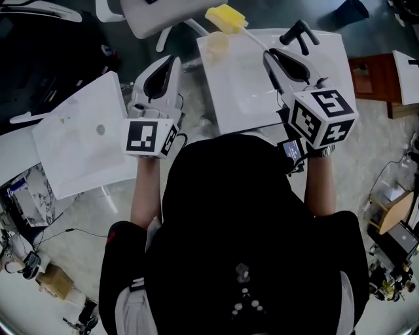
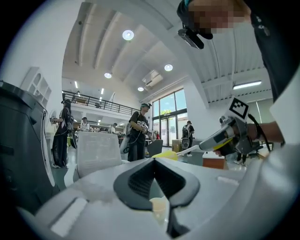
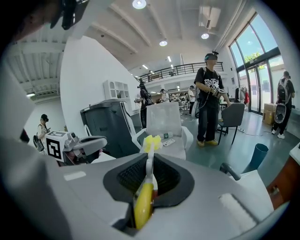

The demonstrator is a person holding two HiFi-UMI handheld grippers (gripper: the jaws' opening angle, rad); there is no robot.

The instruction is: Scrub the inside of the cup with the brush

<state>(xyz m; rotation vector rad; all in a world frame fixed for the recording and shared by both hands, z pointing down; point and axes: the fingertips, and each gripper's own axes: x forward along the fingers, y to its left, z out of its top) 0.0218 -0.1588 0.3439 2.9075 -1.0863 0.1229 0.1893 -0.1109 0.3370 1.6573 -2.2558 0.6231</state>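
My left gripper [image 1: 170, 64] is held up and pointing level, its jaws pressed together with nothing pinched between them (there is a hollow between the dark pads [image 2: 136, 180] even so). My right gripper [image 1: 270, 57] is clamped on the brush [image 1: 227, 18]. The yellow handle sits squeezed between my jaws, the thin white stem runs out past them, and the yellow sponge head hangs just past the far left corner of the white table [image 1: 242, 91]. The cup [image 1: 218, 44] stands upright on that corner, just beside the sponge head and apart from both my grippers. Through the hollow of my left jaws I see it small and low.
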